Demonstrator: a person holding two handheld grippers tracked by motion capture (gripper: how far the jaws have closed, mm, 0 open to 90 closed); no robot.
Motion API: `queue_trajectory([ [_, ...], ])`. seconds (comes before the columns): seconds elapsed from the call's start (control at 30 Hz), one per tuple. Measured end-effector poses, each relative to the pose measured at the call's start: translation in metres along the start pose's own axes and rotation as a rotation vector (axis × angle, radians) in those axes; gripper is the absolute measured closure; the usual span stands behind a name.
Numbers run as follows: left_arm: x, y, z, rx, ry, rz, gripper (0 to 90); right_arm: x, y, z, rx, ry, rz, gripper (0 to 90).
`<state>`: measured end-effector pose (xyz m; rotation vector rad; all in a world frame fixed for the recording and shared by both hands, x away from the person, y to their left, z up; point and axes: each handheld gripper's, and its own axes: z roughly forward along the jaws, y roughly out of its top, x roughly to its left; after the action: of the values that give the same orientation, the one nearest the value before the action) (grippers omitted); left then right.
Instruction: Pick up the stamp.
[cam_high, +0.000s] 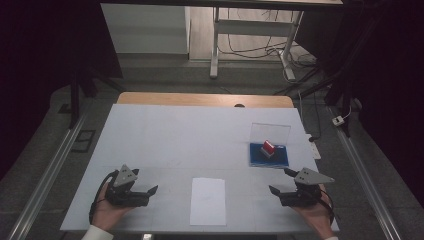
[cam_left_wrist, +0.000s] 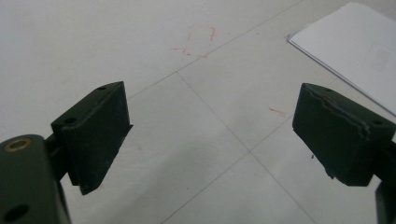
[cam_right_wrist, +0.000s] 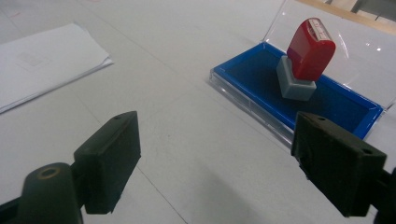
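A red-topped stamp (cam_right_wrist: 308, 58) with a grey base stands tilted on the dark pad of a blue ink tray (cam_right_wrist: 254, 65), whose clear lid (cam_high: 270, 132) stands open behind it, toward the right of the desk (cam_high: 165, 135). A white sheet of paper (cam_high: 208, 201) lies flat near the front edge, between the left hand-held gripper (cam_high: 140, 192) and the right hand-held gripper (cam_high: 286, 194), both with blocky matt-black jaws spread wide and gripping nothing. The desk top is pale, smooth and faintly gridded, with reddish scuffs (cam_left_wrist: 198, 42); beyond it are grey floor, white frame legs (cam_high: 215, 45) and loose cables (cam_high: 250, 50).
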<state>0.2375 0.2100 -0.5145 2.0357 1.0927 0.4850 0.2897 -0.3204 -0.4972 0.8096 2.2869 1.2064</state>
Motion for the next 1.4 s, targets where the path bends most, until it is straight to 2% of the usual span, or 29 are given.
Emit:
queue_trajectory([
  [0.03, 0.001, 0.0, 0.0, -0.002, -0.001, 0.0, 11.6, 0.0, 0.0, -0.001, 0.015, 0.002, -0.003, 16.5],
  [0.23, 0.005, -0.004, -0.003, -0.01, 0.004, -0.014, 11.8, -0.001, 0.0, -0.002, 0.025, -0.001, 0.011, 19.7],
  [0.3, 0.006, -0.006, -0.003, -0.005, 0.001, -0.017, 11.7, -0.001, 0.0, -0.001, 0.021, 0.011, 0.016, 20.1],
  [0.5, 0.006, -0.008, -0.004, -0.004, 0.002, -0.006, 11.7, 0.001, 0.003, -0.001, 0.03, 0.016, 0.013, 21.4],
  [0.63, 0.008, -0.009, -0.005, -0.007, 0.002, -0.016, 11.7, 0.001, 0.003, -0.001, 0.038, 0.017, 0.017, 22.9],
  [1.0, 0.008, -0.008, -0.004, -0.009, 0.002, -0.007, 12.1, 0.001, 0.007, -0.002, 0.029, 0.02, 0.014, 24.8],
  [1.17, 0.007, -0.008, -0.004, -0.001, 0.003, -0.004, 12.1, 0.001, 0.015, -0.006, 0.032, 0.007, 0.007, 26.1],
  [1.4, 0.008, -0.008, -0.005, 0.001, -0.001, -0.006, 12.6, 0.001, 0.028, -0.008, 0.024, 0.013, 0.01, 26.4],
])
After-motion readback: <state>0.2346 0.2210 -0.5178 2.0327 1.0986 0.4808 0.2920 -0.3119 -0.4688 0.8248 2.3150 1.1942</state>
